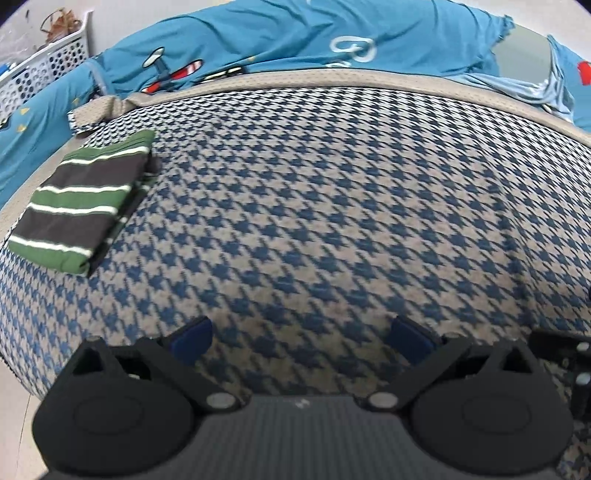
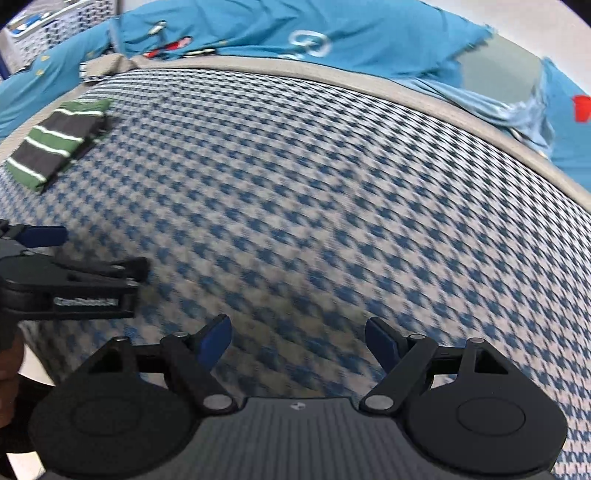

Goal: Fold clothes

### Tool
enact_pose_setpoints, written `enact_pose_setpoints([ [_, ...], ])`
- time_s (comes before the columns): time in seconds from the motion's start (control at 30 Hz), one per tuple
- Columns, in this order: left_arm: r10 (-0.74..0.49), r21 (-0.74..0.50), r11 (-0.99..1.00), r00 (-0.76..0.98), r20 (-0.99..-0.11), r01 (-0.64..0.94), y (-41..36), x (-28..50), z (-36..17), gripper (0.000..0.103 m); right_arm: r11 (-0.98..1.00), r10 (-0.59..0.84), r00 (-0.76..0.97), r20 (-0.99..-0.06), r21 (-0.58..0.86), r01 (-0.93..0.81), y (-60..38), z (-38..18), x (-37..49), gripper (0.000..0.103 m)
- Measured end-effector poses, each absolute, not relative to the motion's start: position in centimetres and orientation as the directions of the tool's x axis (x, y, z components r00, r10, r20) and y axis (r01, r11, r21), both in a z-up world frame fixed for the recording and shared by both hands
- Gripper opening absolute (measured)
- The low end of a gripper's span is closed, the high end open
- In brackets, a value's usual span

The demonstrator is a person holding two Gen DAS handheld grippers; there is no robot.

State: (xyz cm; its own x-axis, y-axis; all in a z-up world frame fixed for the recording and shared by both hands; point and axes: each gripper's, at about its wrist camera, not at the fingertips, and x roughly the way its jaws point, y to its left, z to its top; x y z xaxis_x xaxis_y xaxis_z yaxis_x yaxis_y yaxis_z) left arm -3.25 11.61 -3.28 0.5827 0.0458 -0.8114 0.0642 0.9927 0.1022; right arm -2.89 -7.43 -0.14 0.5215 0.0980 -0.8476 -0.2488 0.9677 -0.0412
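Note:
A folded garment with green, dark grey and white stripes (image 1: pixel 83 201) lies at the far left of a blue-and-beige houndstooth surface (image 1: pixel 314 206); the right wrist view has the same striped garment (image 2: pixel 55 146) at its upper left. My left gripper (image 1: pixel 301 341) hovers over the houndstooth cloth, open, with nothing between its blue fingertips. My right gripper (image 2: pixel 298 345) is open too, empty, over the same houndstooth surface (image 2: pixel 332 192). The left gripper (image 2: pixel 55 273) shows from the side at the left edge of the right wrist view.
A crumpled blue cartoon-print sheet or garment (image 1: pixel 295 33) lies beyond the beige border (image 1: pixel 332 79) of the houndstooth cloth. A white perforated basket (image 1: pixel 44 66) stands at the far left. Pale floor (image 1: pixel 14 402) shows at the lower left.

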Motion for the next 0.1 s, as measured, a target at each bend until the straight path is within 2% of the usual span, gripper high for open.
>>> enact_pose_setpoints([
  [0.1, 0.030, 0.101, 0.991, 0.583, -0.812, 0.088, 10.6, -3.2, -3.4, 0.103, 0.977, 0.069, 0.517, -0.853, -0.046, -0.208, -9.7, -0.8, -2.8, 0.080],
])
